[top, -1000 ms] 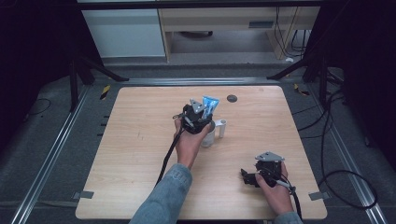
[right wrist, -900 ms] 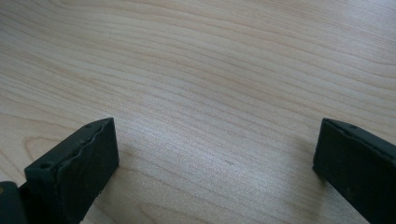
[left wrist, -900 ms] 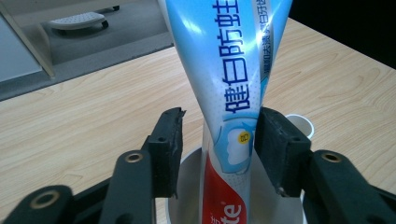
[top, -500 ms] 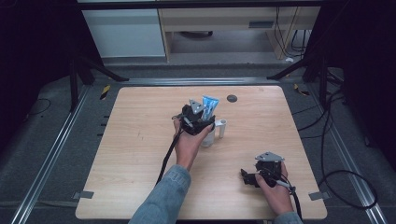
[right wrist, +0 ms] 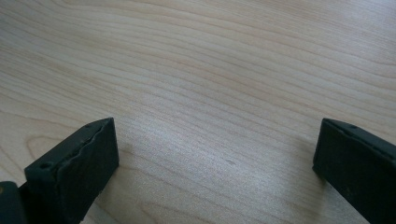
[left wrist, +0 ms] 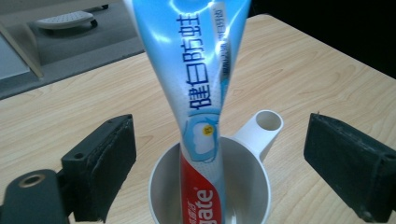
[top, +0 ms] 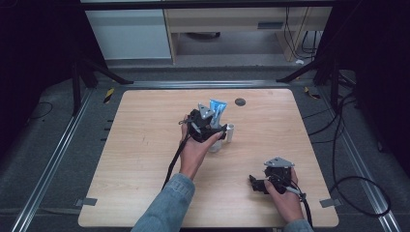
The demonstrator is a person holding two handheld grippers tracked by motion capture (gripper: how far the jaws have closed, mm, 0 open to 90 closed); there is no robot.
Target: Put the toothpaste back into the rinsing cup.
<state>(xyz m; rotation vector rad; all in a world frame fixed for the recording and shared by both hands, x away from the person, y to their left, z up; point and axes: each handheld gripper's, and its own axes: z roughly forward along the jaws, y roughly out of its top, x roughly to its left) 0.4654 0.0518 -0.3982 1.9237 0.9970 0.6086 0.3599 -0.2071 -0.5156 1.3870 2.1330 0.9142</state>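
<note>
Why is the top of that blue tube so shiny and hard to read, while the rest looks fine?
In the left gripper view, glare washes out the top of the toothpaste tube, standing in the white cup. In the high view the table is lit and the surroundings dark. In the right gripper view the wood grain is sharp.

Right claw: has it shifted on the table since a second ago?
No. The right claw sits at the same spot near the table's front right edge, jaws open over bare wood.
</note>
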